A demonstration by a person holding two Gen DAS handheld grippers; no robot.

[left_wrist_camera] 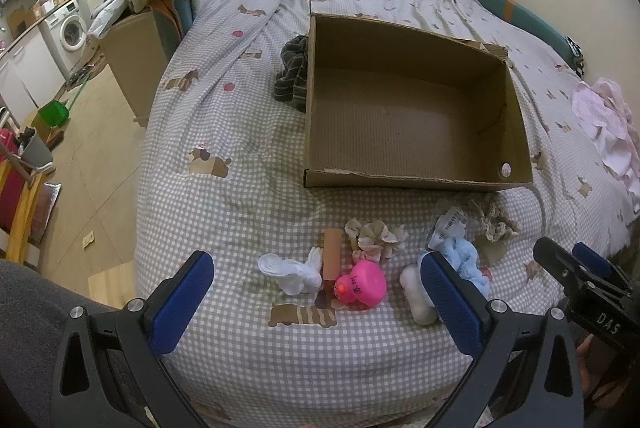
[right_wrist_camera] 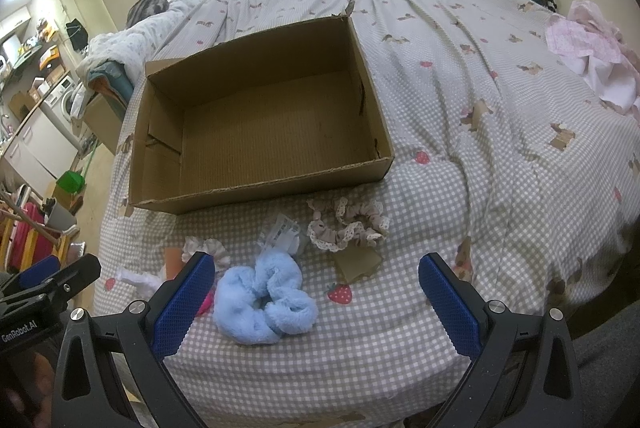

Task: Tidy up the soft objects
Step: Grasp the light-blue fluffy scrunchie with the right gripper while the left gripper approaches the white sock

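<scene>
Blue-padded and spread wide with nothing between its jaws, the right gripper (right_wrist_camera: 316, 308) hangs low over the near edge of the bed (right_wrist_camera: 460, 107), and the left gripper (left_wrist_camera: 316, 308) beside it is likewise agape and empty. Just ahead of the right gripper, slightly toward its left finger, lies the fluffy blue scrunchie (right_wrist_camera: 264, 302), its long axis running roughly across the gripper's opening. By my judgement the right hand is the nearer one for it, needing only a short forward-and-down reach. The left gripper faces the pink duck toy (left_wrist_camera: 360, 284) and white sock (left_wrist_camera: 292, 272), lying near each other straight ahead. Beyond these sit the beige lace scrunchie (right_wrist_camera: 348, 224) and a floral scrunchie (left_wrist_camera: 376, 236). Farther still the cardboard box (right_wrist_camera: 256, 187) stands open and empty, the likely destination.
</scene>
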